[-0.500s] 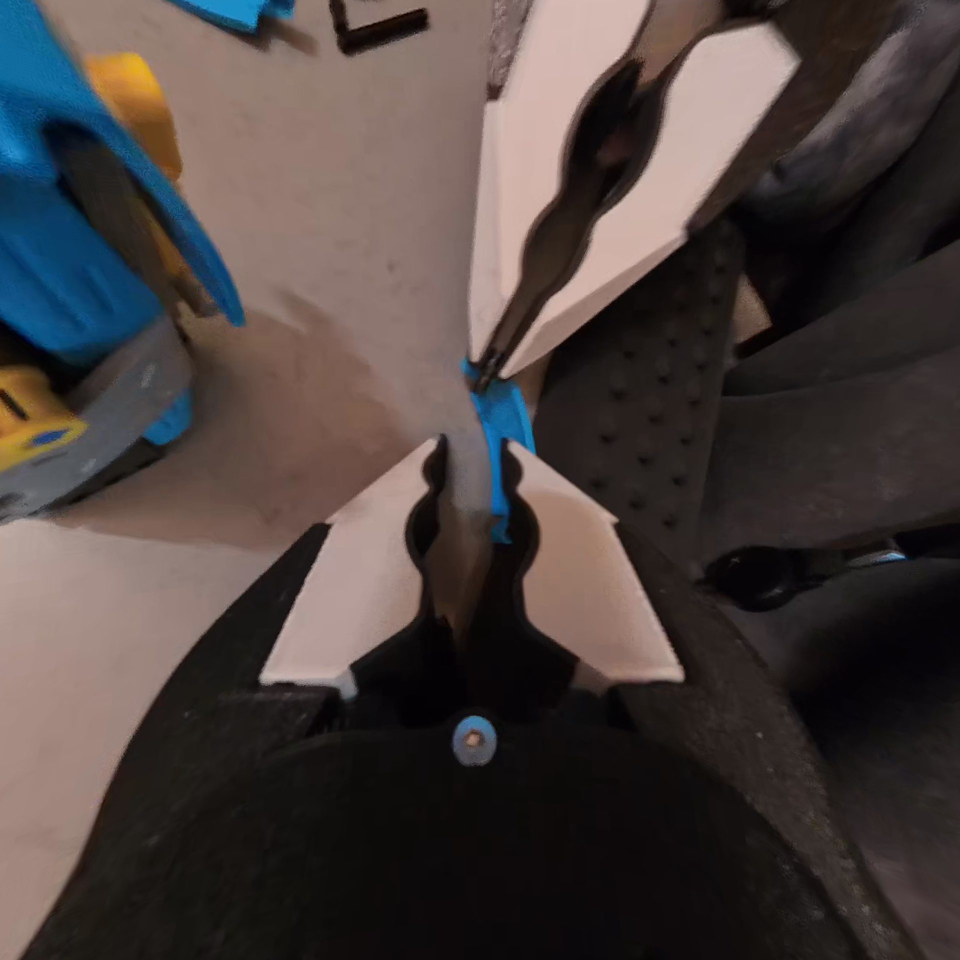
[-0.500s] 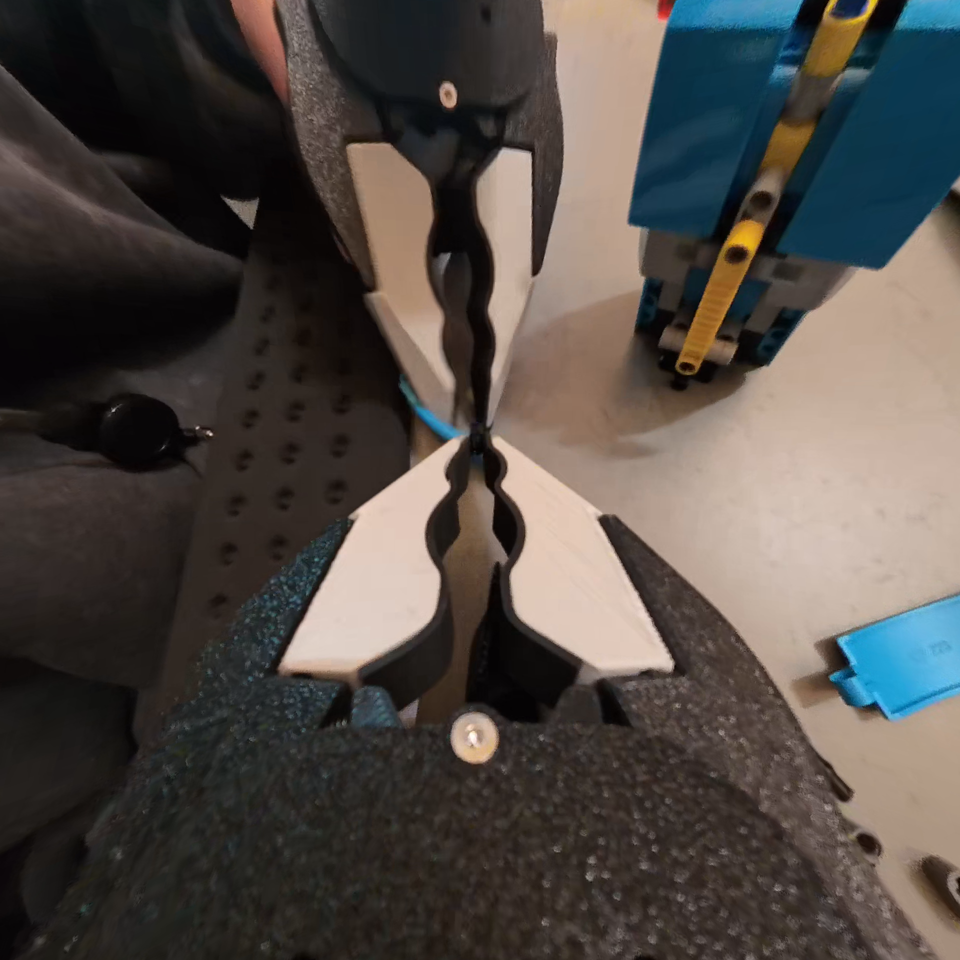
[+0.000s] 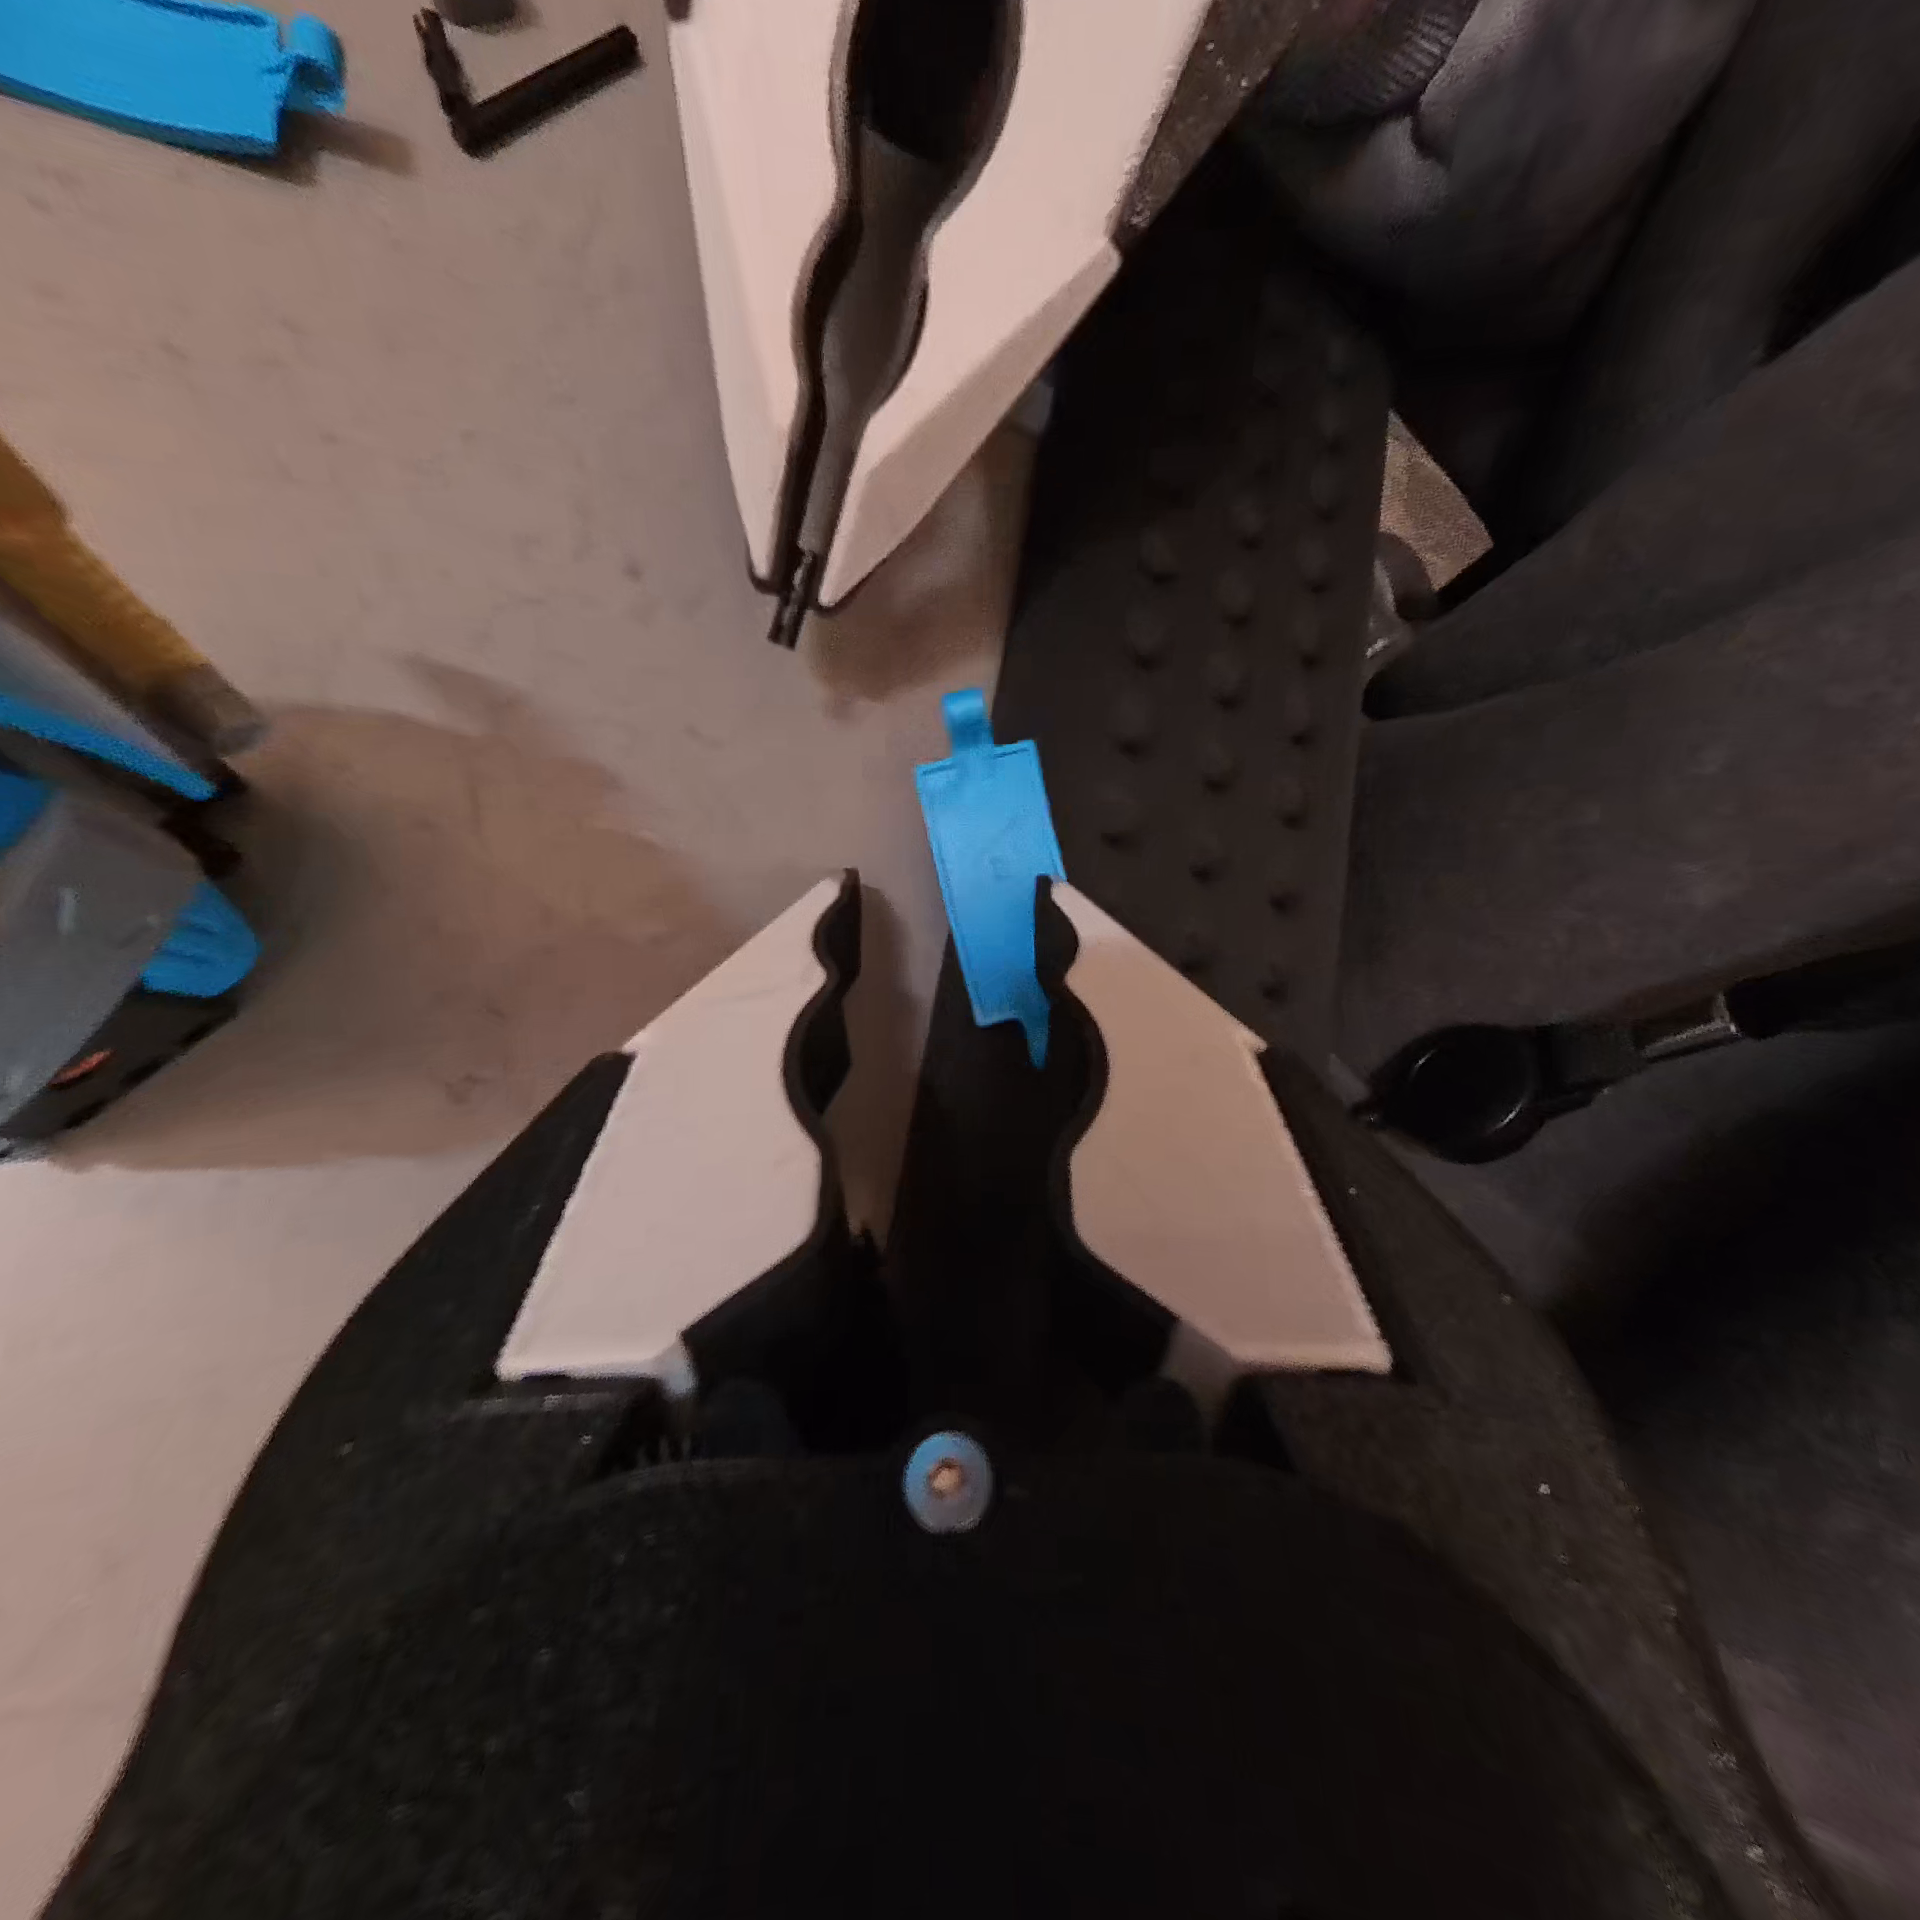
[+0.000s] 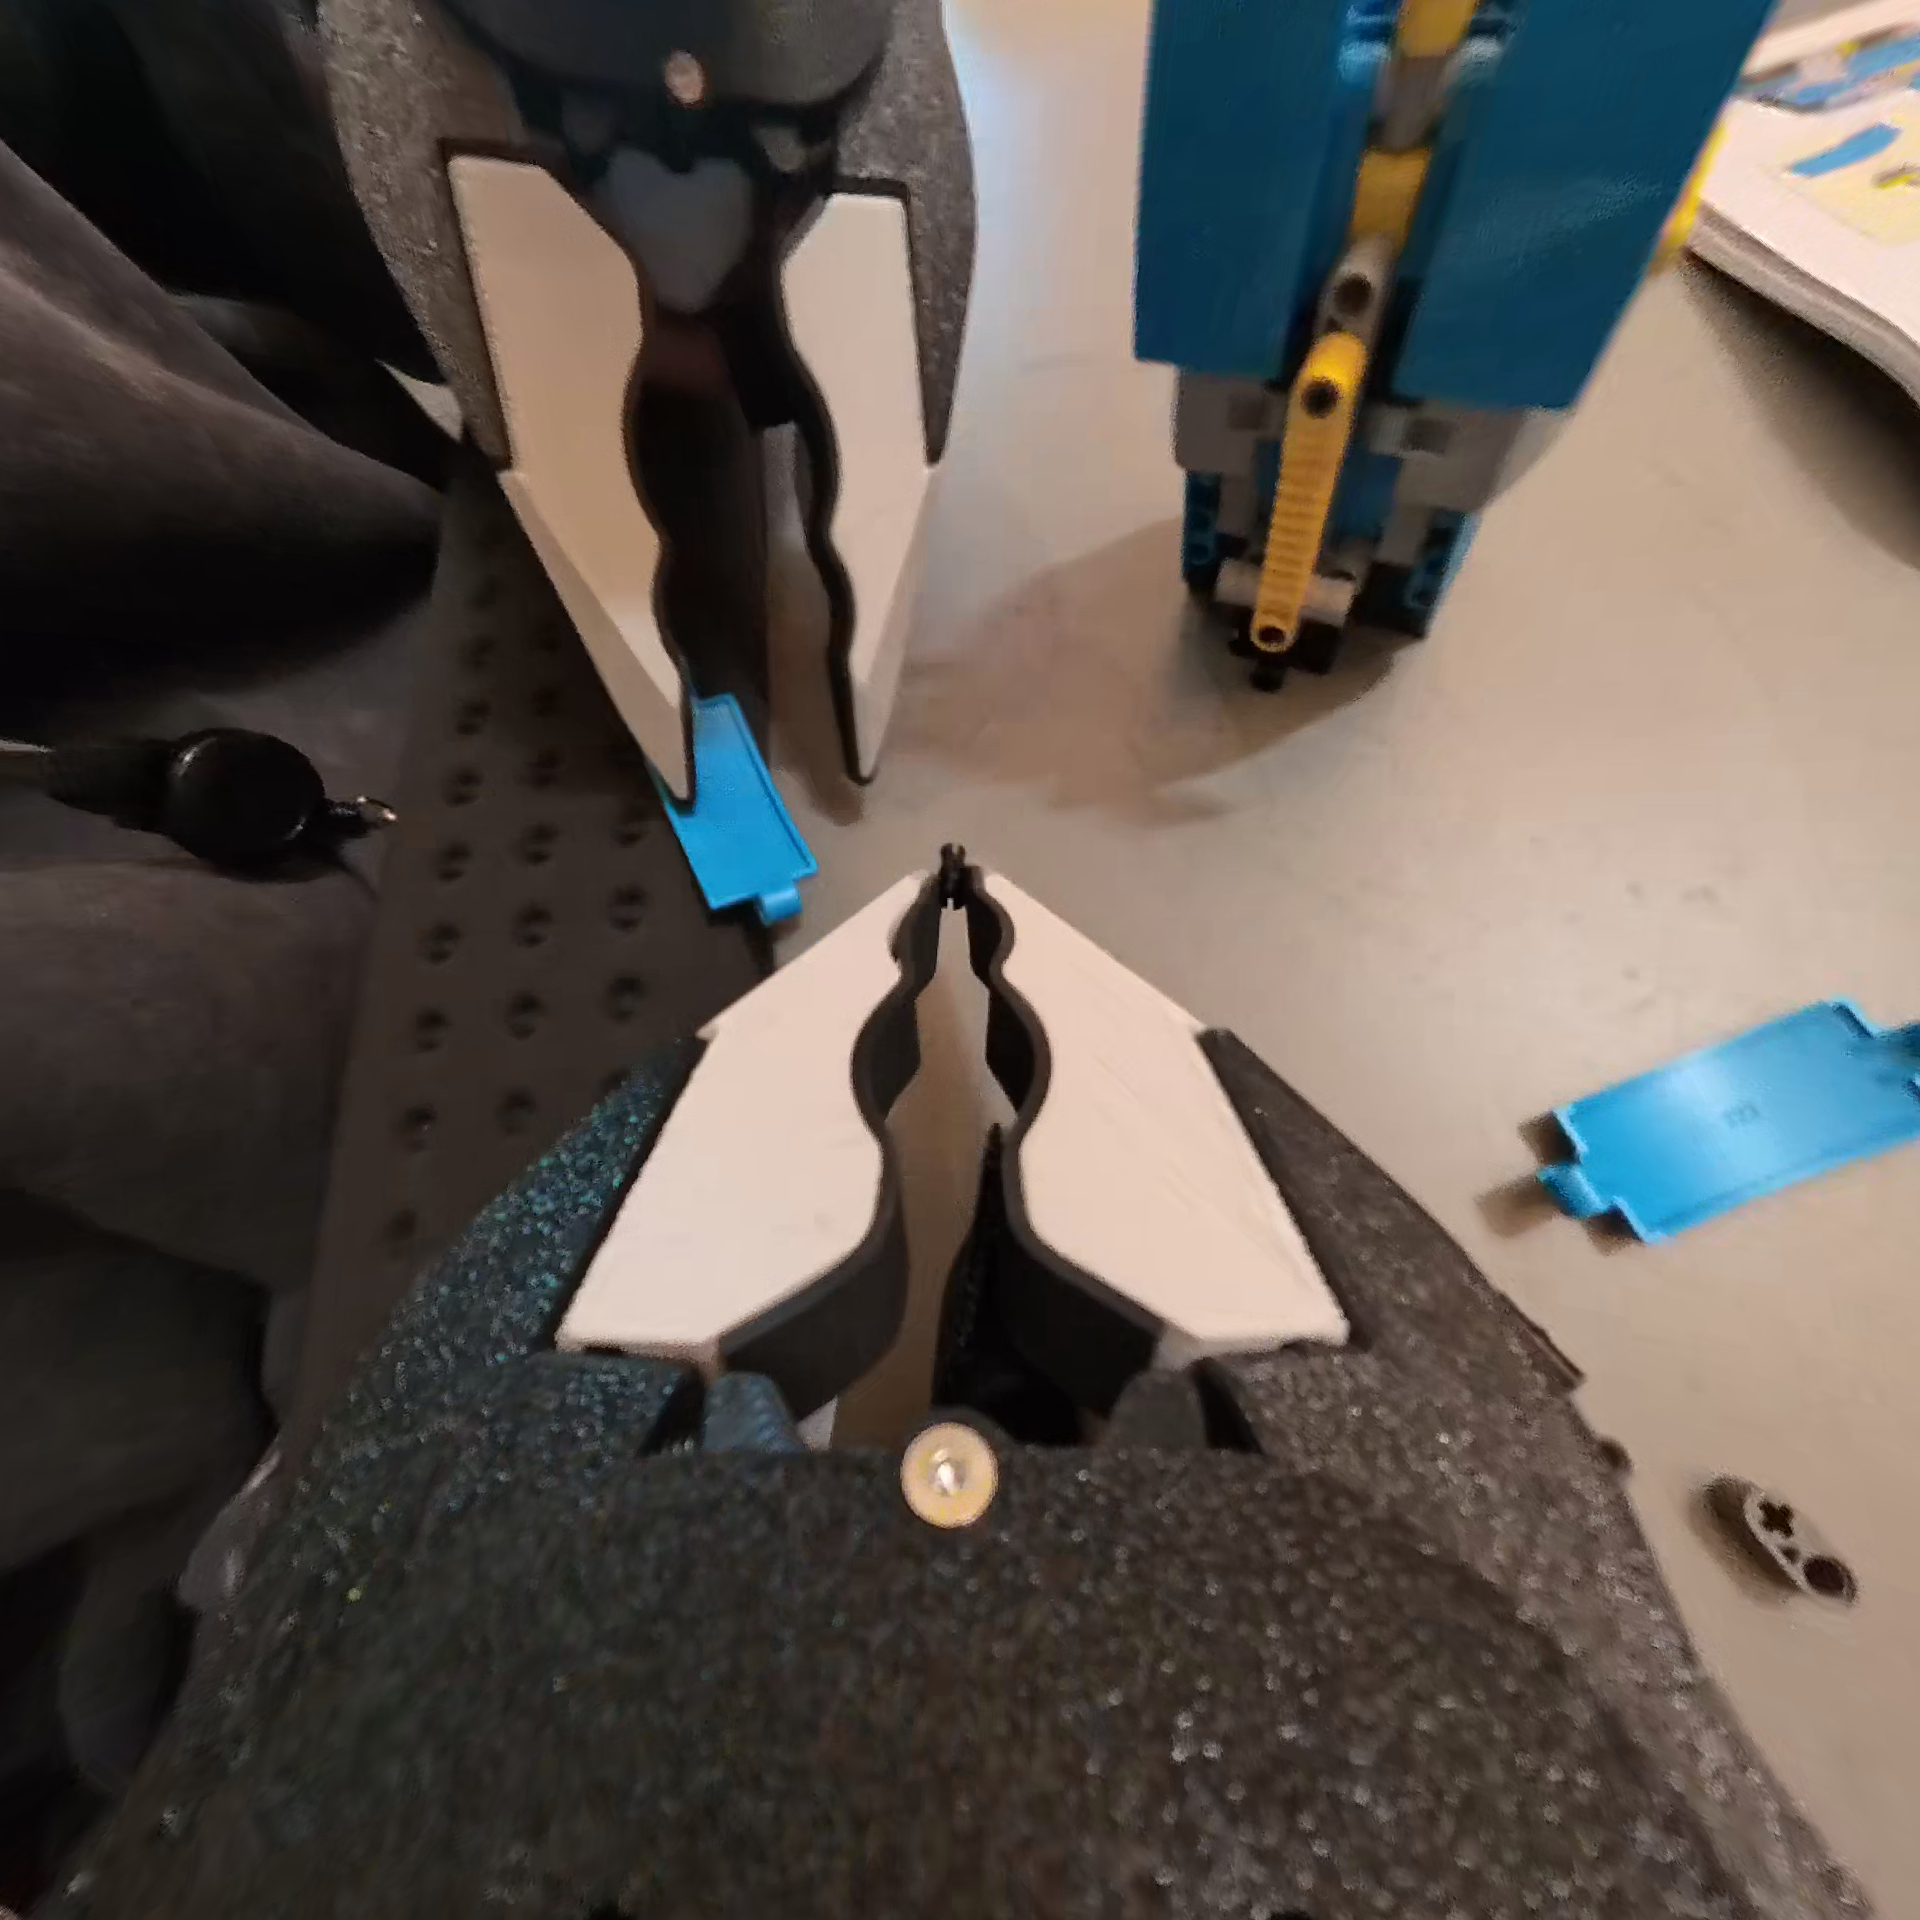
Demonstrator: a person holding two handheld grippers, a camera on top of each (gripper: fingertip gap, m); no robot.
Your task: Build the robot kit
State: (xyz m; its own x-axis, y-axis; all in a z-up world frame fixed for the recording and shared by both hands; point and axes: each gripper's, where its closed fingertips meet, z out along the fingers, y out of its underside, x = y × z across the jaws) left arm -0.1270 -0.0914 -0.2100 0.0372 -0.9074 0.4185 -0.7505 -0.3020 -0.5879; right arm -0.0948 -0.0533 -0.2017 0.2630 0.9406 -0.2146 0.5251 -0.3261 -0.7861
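Observation:
My left gripper (image 3: pixel 951 885) is open near the table's edge. A small blue panel (image 3: pixel 987 862) with a tab lies between its jaws, touching one finger only. In the right wrist view the left gripper (image 4: pixel 771 781) points toward me with the blue panel (image 4: pixel 743 821) under one fingertip. My right gripper (image 4: pixel 951 883) is shut on a tiny black pin (image 4: pixel 951 862) that sticks out past its tips. In the left wrist view the right gripper (image 3: pixel 795 603) faces me, a short way beyond the panel, with the black pin (image 3: pixel 787 623) in it.
A blue, grey and yellow brick model (image 4: pixel 1403 312) stands on the beige table (image 4: pixel 1351 883). A second blue panel (image 4: pixel 1745 1132), a grey round part (image 4: pixel 1782 1538), a booklet (image 4: pixel 1829 208) and a black L-shaped part (image 3: pixel 520 88) lie around. A black dotted strip (image 4: pixel 520 935) and dark cloth border the table.
The left gripper has opened; it was shut around the blue panel. The two grippers, tip to tip before, have drawn apart, the right one keeping the black pin.

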